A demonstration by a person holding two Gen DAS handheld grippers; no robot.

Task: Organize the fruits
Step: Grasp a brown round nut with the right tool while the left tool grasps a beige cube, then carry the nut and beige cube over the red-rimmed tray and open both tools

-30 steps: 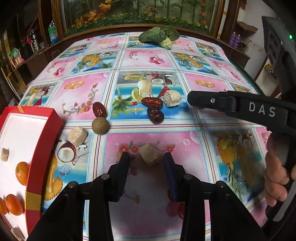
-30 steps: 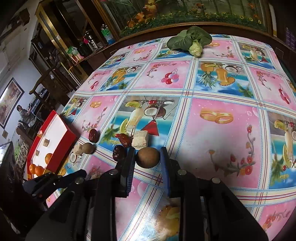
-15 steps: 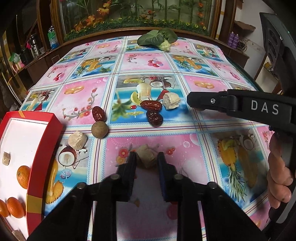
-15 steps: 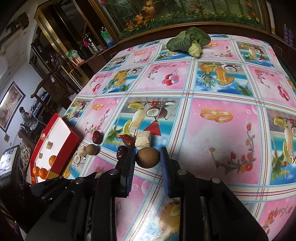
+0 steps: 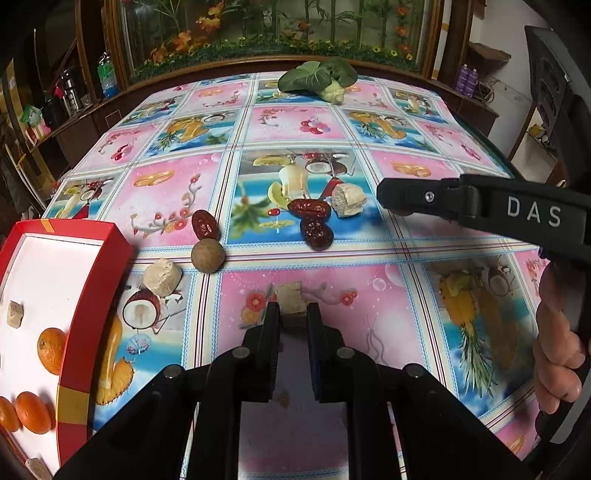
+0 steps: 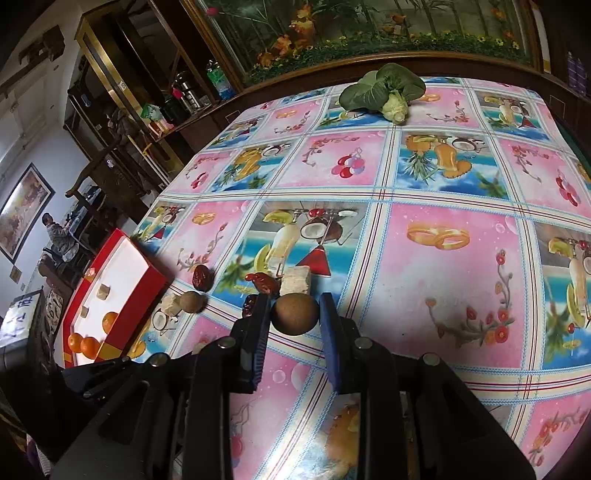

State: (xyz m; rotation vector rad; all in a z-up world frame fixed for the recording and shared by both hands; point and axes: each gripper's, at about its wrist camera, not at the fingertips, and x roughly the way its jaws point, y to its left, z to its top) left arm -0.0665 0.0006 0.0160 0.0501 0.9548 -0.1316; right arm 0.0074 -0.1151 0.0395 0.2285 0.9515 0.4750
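My left gripper (image 5: 292, 314) is shut on a beige cube piece (image 5: 291, 298), held just above the tablecloth. My right gripper (image 6: 294, 314) is shut on a brown round fruit (image 6: 294, 314) and holds it over the table; its finger shows from the side in the left wrist view (image 5: 424, 195). On the cloth lie three red dates (image 5: 204, 224) (image 5: 308, 209) (image 5: 316, 232), another brown round fruit (image 5: 207, 255) and two beige chunks (image 5: 162, 276) (image 5: 348, 201). A red tray (image 5: 92, 295) at the left holds oranges (image 5: 51, 350) and beige cubes (image 5: 14, 314).
A leafy green vegetable (image 5: 317, 79) lies at the far end of the table. The red tray also shows in the right wrist view (image 6: 110, 295), at the table's left edge. A wooden cabinet with a planted tank (image 5: 277, 33) stands behind the table.
My left gripper closed from open around the beige cube and now grips it. My right gripper kept its hold on the brown fruit and lifted slightly.
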